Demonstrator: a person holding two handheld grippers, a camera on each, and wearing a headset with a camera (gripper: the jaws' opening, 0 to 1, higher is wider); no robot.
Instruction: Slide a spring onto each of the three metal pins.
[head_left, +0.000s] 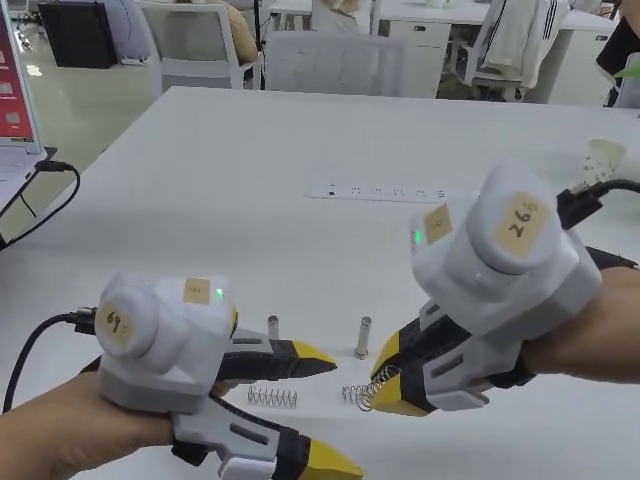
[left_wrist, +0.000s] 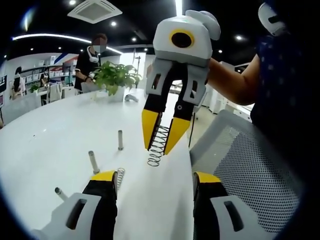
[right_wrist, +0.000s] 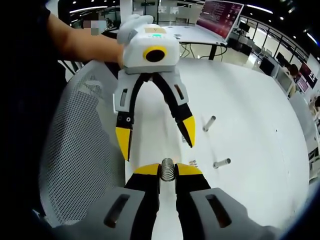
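R gripper (head_left: 388, 380) pinched spring (head_left: 362, 390), L gripper (head_left: 335, 414) stood wide, loose spring (head_left: 272, 397) lay at held spring's 9 o'clock, pins (head_left: 363, 337) upright at 12.

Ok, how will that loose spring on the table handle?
Probably light and apt to roll: the loose spring lies on its side on the smooth table. Likely squashy too: thin open coils, and the held spring sags from the right gripper.

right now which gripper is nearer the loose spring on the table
Left. The left gripper, open, has the loose spring by one jaw; the right gripper, shut on a second spring, sits farther off.
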